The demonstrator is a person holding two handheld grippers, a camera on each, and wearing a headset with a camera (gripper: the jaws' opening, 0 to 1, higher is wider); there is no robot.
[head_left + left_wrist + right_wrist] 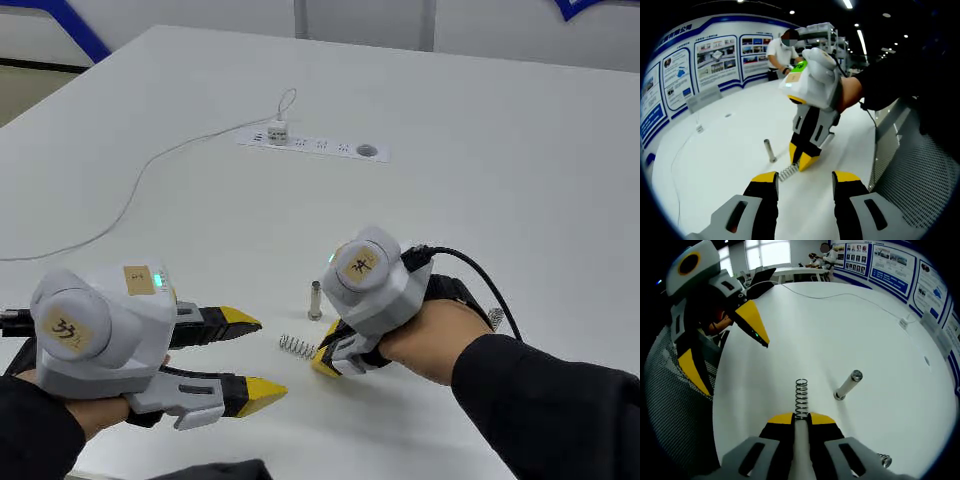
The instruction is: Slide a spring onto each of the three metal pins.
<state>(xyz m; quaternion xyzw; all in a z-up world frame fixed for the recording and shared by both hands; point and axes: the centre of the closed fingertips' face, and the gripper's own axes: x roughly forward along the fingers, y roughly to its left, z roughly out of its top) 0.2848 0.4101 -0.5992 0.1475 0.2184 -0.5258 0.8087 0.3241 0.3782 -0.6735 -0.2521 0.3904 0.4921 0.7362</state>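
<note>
Spring (pixel 801 396) is right at the tips of the right gripper (pixel 795 419). In the right gripper view it runs straight out ahead of the yellow tips, and its near end is pinched between the jaws, which are closed down on it with barely a slit between them. The rest of the coil reaches out free over the white tabletop (pixel 450 120). From the head view it lies low and roughly level, pointing away from that gripper toward the person's left. Just beside the spring's far end stands the metal pin (pixel 316 300), upright on the tabletop, apart from the coil, shaft bare. A second spring (pixel 883 460) lies on the tabletop close by the right gripper's body, at the lower right of its own view. Over to the left gripper (pixel 255 357): jaws spread wide and empty, yellow tips aimed across at the spring and the right gripper's tips, near but not touching. In the left gripper view the coil sits just beyond the left-hand tip, with the pin standing a little farther off behind it. Well away across the tabletop there's a white power strip (pixel 315 145) with a small plug (pixel 277 130) in it, and a thin white cable (pixel 130 200) curves off toward the left edge.
</note>
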